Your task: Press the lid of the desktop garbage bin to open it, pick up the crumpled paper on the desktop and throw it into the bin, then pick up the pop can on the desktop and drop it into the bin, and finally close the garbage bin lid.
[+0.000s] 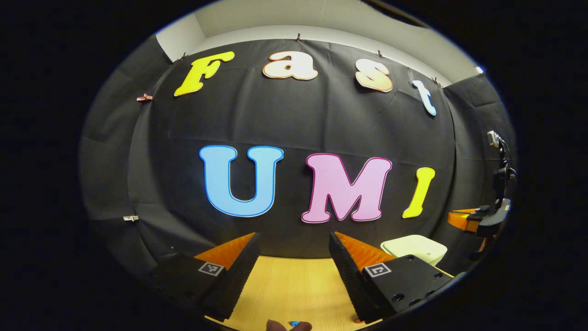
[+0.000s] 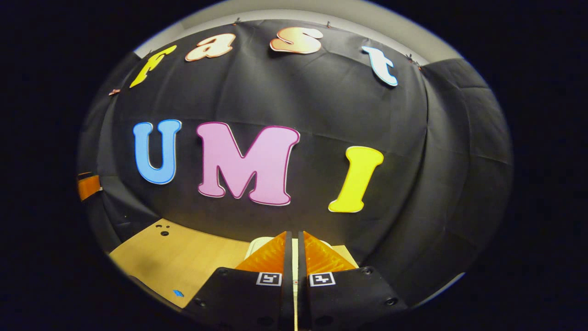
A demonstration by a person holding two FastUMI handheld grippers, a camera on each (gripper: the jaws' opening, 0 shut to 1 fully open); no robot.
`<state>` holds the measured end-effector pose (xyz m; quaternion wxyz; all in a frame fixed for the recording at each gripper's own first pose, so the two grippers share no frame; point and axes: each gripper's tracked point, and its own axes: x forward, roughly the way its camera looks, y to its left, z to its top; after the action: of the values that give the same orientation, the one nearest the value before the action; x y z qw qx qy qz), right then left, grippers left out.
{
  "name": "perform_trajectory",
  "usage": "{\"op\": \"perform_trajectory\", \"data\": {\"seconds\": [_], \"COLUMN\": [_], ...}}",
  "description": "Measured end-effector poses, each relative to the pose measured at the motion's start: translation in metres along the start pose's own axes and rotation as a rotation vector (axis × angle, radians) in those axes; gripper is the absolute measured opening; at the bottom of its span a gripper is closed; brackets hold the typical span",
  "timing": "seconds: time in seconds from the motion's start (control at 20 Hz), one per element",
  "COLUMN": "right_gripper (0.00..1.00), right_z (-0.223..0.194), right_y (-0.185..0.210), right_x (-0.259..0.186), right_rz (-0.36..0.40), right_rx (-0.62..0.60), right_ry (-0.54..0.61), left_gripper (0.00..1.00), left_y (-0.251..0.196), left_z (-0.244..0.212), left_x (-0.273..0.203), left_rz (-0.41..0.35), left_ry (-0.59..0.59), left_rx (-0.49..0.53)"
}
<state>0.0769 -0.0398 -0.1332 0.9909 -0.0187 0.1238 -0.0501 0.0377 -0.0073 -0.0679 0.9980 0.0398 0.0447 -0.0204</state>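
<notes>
The white desktop bin (image 1: 415,248) stands at the table's back right in the left gripper view, its lid down. My left gripper (image 1: 293,236) hovers open over the wooden table (image 1: 294,285), with nothing between its fingers. My right gripper (image 2: 292,239) is shut, fingers pressed together and empty, pointing at the bin (image 2: 258,244), whose white top peeks out just behind the fingertips. Seen from the left gripper view, the right gripper (image 1: 457,218) hangs above and to the right of the bin. The left gripper (image 2: 89,186) shows at the far left edge of the right gripper view.
The black cloth wall rises close behind the table and bin. A small blue mark (image 2: 178,293) lies on the table near its front, and a few small holes (image 2: 161,230) sit near the back left. A camera stand (image 1: 498,174) is at the far right.
</notes>
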Motion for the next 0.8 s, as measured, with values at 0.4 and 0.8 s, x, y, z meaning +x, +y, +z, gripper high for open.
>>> {"op": "perform_trajectory", "data": {"seconds": [0.4,0.8], "right_gripper": [0.05,0.05], "right_z": [-0.092,-0.126], "right_y": [-0.013,-0.009], "right_x": [0.043,0.051], "right_rz": [0.016,0.044], "right_rx": [0.08,0.15], "right_ry": [0.204,0.279], "left_gripper": [0.95,0.95], "left_y": [-0.001,-0.002], "left_z": [-0.01,-0.021], "left_x": [-0.003,-0.006], "left_rz": [0.005,0.006], "left_ry": [0.016,0.042], "left_rx": [0.02,0.006]}}
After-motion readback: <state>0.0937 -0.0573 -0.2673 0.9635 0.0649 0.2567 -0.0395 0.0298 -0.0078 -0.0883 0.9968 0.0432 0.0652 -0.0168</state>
